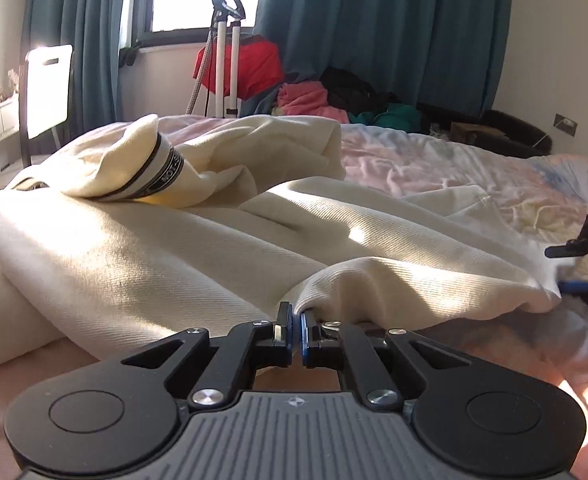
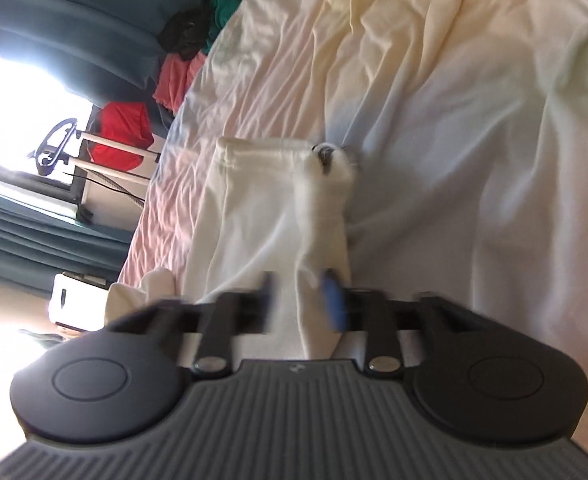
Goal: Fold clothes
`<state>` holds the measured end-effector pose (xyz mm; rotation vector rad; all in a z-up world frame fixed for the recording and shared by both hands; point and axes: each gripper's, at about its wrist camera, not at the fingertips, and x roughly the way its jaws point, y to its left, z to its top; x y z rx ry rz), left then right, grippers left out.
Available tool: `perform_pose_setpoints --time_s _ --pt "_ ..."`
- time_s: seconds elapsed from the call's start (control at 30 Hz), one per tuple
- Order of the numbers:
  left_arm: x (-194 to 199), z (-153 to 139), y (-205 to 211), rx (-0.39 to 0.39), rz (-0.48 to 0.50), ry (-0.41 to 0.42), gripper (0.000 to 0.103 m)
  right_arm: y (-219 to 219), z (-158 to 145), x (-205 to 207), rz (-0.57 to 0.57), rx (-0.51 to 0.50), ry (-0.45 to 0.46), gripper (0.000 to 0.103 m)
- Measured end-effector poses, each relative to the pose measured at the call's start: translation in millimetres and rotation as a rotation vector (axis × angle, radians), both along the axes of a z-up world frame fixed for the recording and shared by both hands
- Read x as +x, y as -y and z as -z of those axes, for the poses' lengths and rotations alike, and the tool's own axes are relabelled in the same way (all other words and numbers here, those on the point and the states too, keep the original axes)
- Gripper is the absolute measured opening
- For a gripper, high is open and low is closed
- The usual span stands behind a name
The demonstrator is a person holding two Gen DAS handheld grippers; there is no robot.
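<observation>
Gripping cream garment (image 1: 198,248) edge on bed (image 1: 453,168): left tool (image 1: 296,326) clamped on hem; right tool (image 2: 305,298) blurred, straddling cloth, grip unclear. Next: likely lift together.

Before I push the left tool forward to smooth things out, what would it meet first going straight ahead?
The left tool is shut on the near edge of the cream garment, so it would meet that cloth at once, bunching the raised fold just ahead.

2 close wrist views low over the bed (image 1: 473,168), right rolled sideways.
</observation>
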<state>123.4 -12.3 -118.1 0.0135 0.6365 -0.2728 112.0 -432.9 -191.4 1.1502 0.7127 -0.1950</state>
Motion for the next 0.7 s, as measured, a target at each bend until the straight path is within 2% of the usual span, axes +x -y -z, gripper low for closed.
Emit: perform_pose_setpoints --time_s 0.03,0.1,0.23,0.3,0.33,0.37,0.43,0.53,0.63,0.7 --pt "-2.3 -1.4 -2.0 -0.01 -0.005 -0.008 0.004 -0.1 -0.2 0.7 0.008 -0.002 -0.018 0.064" --pt "-3.0 -3.8 -4.3 -0.029 -0.012 -0.011 0.004 -0.4 -1.6 1.9 0.02 -0.028 -0.038 0.062" --pt "0.3 -6.1 -6.2 -0.066 -0.028 -0.02 0.004 -1.5 -5.8 5.4 0.047 -0.164 -0.024 0.063" --pt "1.6 -7.1 -7.0 -0.078 -0.033 -0.019 0.004 -1.6 -4.9 15.0 0.041 -0.198 -0.012 0.046" --pt "3.4 -6.6 -7.6 -0.088 -0.037 -0.025 0.004 -0.9 -4.2 21.5 0.038 -0.215 -0.014 0.018" --pt "3.5 -7.0 -8.5 -0.102 -0.034 -0.028 0.004 0.5 -4.4 28.7 0.02 -0.223 -0.008 0.009" --pt "2.5 -7.7 -9.3 -0.108 -0.022 -0.012 0.004 6.7 -7.6 43.2 -0.015 -0.248 0.006 0.007" --pt "2.3 -10.9 -9.7 -0.124 0.003 0.007 0.004 18.1 -20.8 46.4 0.027 -0.261 0.062 0.006" --pt "-5.6 -24.6 -5.4 -0.147 0.081 0.073 0.004 36.0 -38.5 40.4 0.084 -0.238 0.154 0.006" --pt "-17.7 -38.8 2.3 -0.111 0.15 0.153 0.004 49.9 -51.9 36.6 0.104 -0.229 0.209 0.006"
